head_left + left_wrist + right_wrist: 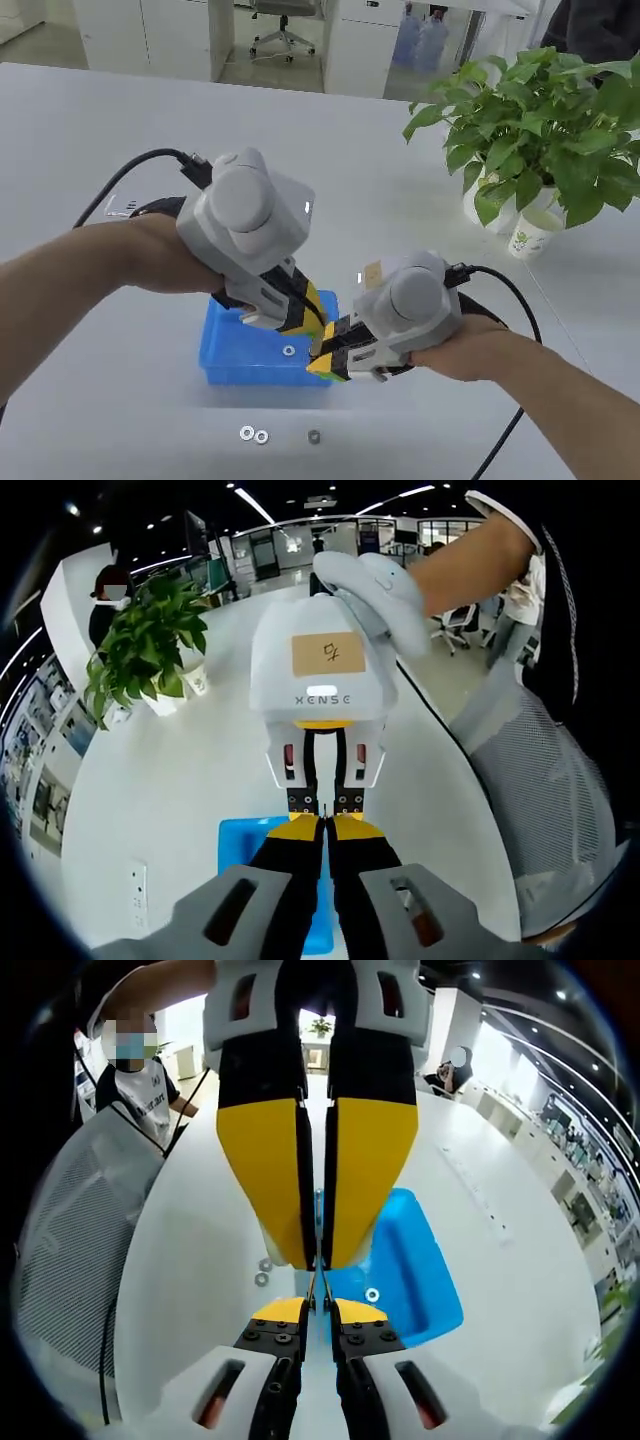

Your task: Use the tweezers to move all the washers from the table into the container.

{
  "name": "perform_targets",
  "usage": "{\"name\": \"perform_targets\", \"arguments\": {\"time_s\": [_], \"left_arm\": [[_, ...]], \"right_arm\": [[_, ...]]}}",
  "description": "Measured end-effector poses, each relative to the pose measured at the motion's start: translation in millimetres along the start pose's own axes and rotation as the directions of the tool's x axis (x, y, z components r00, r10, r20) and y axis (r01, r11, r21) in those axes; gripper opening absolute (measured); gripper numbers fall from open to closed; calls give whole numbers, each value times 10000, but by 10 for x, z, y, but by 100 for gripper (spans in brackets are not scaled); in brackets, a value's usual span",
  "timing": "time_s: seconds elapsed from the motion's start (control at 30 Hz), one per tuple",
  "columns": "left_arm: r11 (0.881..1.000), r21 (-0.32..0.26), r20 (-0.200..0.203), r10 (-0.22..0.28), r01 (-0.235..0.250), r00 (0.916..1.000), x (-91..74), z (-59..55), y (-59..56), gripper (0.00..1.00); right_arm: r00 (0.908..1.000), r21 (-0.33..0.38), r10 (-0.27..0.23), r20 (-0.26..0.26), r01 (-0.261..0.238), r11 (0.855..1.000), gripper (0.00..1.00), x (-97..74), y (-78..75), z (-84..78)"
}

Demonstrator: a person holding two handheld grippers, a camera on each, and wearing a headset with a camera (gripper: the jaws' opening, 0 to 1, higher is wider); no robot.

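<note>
The blue container (232, 348) sits on the white table with one washer (289, 350) inside it. Three washers (261, 437) lie on the table in front of it. My left gripper (318, 325) and right gripper (318, 360) meet tip to tip over the container's right end. A thin metal sliver, the tweezers (314, 1288), runs between both pairs of jaws. In the right gripper view, the left gripper (318, 1260) hangs yellow above my right gripper (318, 1308), over the container (420, 1280) and its washer (372, 1295). The left gripper view has my left gripper (326, 825) facing the right gripper (326, 802).
A potted plant (540, 130) and a paper cup (530, 240) stand at the right. Black cables trail from both grippers. Two table washers (263, 1271) lie left of the container in the right gripper view. A person sits behind, another farther off.
</note>
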State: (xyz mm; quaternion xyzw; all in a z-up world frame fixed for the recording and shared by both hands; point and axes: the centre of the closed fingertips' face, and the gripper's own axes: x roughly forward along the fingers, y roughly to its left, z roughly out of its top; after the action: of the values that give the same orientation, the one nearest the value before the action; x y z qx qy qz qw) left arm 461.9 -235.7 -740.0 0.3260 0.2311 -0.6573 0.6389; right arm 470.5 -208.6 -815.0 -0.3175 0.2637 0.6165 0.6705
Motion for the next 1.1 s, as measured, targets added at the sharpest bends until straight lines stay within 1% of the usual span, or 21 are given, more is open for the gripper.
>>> {"name": "perform_targets", "arguments": {"time_s": [0.13,0.4,0.77,1.0,1.1], "left_arm": [[9999,70,-24,-123,123,9999,53,-11,-63,5],[9995,183,-17,-270,270,9996,123,-43,-145,5],[9965,465,-54,-695,697,9976,262,-140,-330,6],[9945,503,-113,-913,917,9958,345,-201,-389,6],[9941,464,-111,-979,983,9951,370,-213,-407,6]], "right_arm": [[10000,142,12,9,-13,9999,11,13,70,-48],[10000,234,-11,-34,12,9997,11,42,181,-117],[10000,410,36,-40,-35,9992,12,157,359,-231],[9998,398,45,-182,-38,9992,12,222,423,-312],[9998,497,58,-183,-48,9988,12,239,442,-342]]}}
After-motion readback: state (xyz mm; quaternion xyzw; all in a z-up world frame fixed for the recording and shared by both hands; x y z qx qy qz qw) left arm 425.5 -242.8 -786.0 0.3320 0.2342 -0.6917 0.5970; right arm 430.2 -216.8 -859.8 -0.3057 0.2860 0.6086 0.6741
